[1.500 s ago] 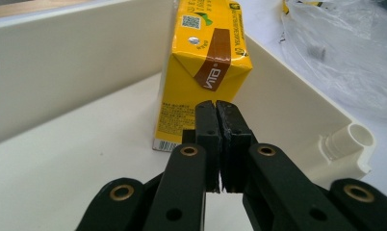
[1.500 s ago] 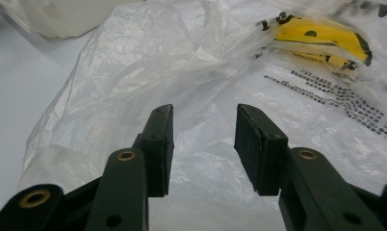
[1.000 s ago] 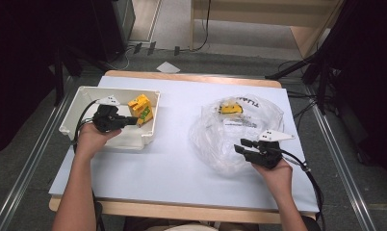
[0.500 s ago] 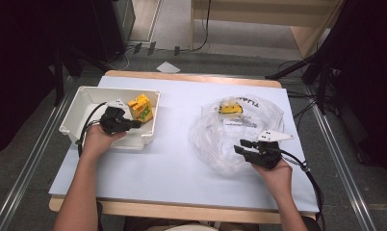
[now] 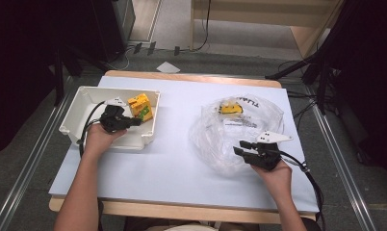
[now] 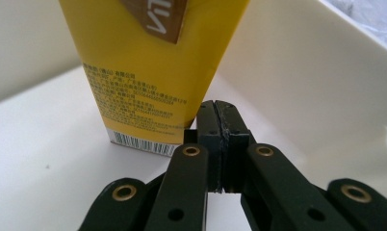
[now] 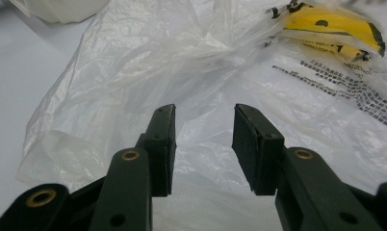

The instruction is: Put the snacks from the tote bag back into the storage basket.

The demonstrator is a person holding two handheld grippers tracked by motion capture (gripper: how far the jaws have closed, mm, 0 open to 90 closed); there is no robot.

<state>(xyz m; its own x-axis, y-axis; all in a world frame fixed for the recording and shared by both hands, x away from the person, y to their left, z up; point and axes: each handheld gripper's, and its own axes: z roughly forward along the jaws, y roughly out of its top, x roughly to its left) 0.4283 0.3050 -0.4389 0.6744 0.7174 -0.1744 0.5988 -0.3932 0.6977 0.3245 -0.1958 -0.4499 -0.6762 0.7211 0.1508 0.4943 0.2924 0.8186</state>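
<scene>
Yellow carton (image 6: 148, 72) stands in the white bin (image 5: 81, 108); my left tool (image 6: 222, 144) sits pressed together and empty just beside its barcoded base, fine print unreadable. My right tool (image 7: 202, 144), jaws apart, hovers over the clear plastic bag (image 7: 148, 67) on the tabletop (image 5: 177, 163).

A barcode and blocks of small print, too fine to be read, are carried on the yellow carton (image 6: 148, 62). Black lettering on the plastic bag (image 7: 326, 77) cannot be made out.
</scene>
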